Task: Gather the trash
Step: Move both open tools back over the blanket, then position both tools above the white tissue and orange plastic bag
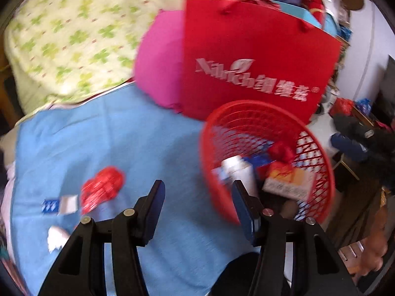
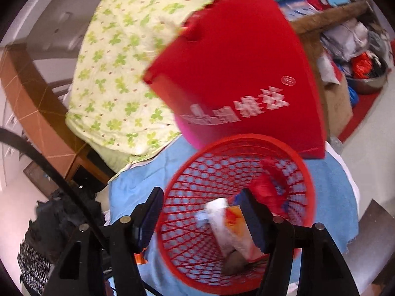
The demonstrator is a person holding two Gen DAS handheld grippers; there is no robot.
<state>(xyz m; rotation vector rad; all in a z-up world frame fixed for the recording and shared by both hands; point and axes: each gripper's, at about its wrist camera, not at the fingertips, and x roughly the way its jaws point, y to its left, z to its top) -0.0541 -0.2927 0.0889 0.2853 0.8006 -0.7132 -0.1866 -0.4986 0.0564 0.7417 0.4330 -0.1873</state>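
Blue cloth (image 1: 138, 135) covers the work surface, with a clover-print quilt (image 1: 71, 34) bunched behind it. Both views are motion-blurred.

Red paper bag (image 1: 251, 56) with white lettering stands at the back of the cloth, a pink bag (image 1: 160, 59) just beside it on its left in the left wrist view.

Red mesh basket (image 1: 318, 162) sits in front of the red paper bag, on the right of the cloth. Inside it: a white-and-orange box (image 1: 288, 182), a white carton (image 1: 238, 170), crumpled red wrapper (image 1: 281, 150) and blue scraps. Exact shapes too blurred to tell.

Loose trash lies on the cloth well left of the basket: 1 crumpled red wrapper piece (image 1: 102, 187), 1 small blue-and-white packet (image 1: 60, 204) just beside it, 1 torn white scrap (image 1: 56, 238) nearer the camera.

Left gripper (image 1: 198, 197) hovers over the cloth between the loose trash and the basket, jaws spread wide, nothing between them.

Right gripper (image 2: 201, 206) hangs above the basket's near rim, jaws wide, nothing gripped; its right finger (image 2: 251, 217) overlaps the box in view, contact cannot be told.
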